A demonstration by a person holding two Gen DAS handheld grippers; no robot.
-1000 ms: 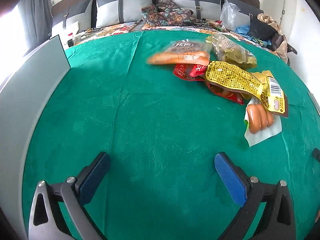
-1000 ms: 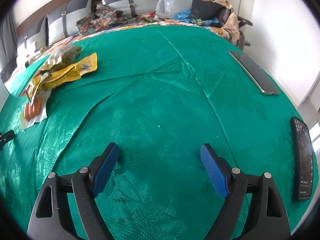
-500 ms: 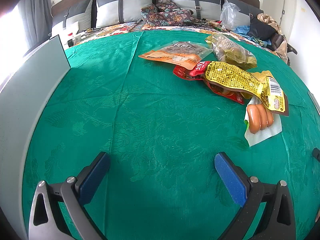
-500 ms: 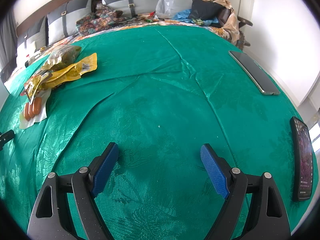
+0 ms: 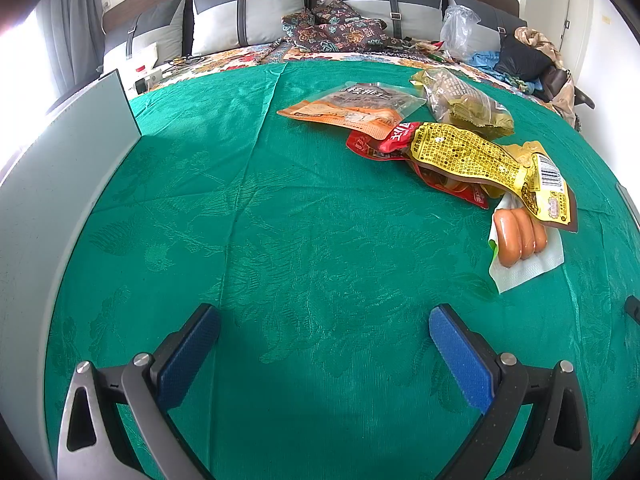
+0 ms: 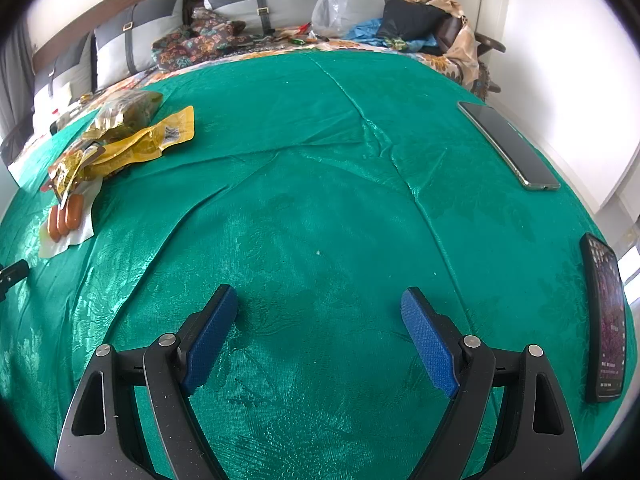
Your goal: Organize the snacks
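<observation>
Snacks lie in a loose pile on the green tablecloth (image 5: 280, 240), far right in the left wrist view: an orange packet (image 5: 352, 110), an olive-gold bag (image 5: 464, 104), a red packet (image 5: 384, 142), a yellow packet (image 5: 480, 160) and a pack of sausages (image 5: 520, 236). My left gripper (image 5: 324, 320) is open and empty, well short of them. In the right wrist view the yellow packet (image 6: 132, 148) and sausages (image 6: 66, 216) are at the far left. My right gripper (image 6: 318, 300) is open and empty over bare cloth.
A grey-white panel (image 5: 52, 184) stands along the table's left side. Two phones lie near the right edge, one silver (image 6: 508, 146) and one dark (image 6: 606, 320). A bed with pillows (image 5: 248, 12) and clutter is behind the table.
The orange packet was blurred in motion one second ago and now lies still at the back of the pile. Neither gripper has moved.
</observation>
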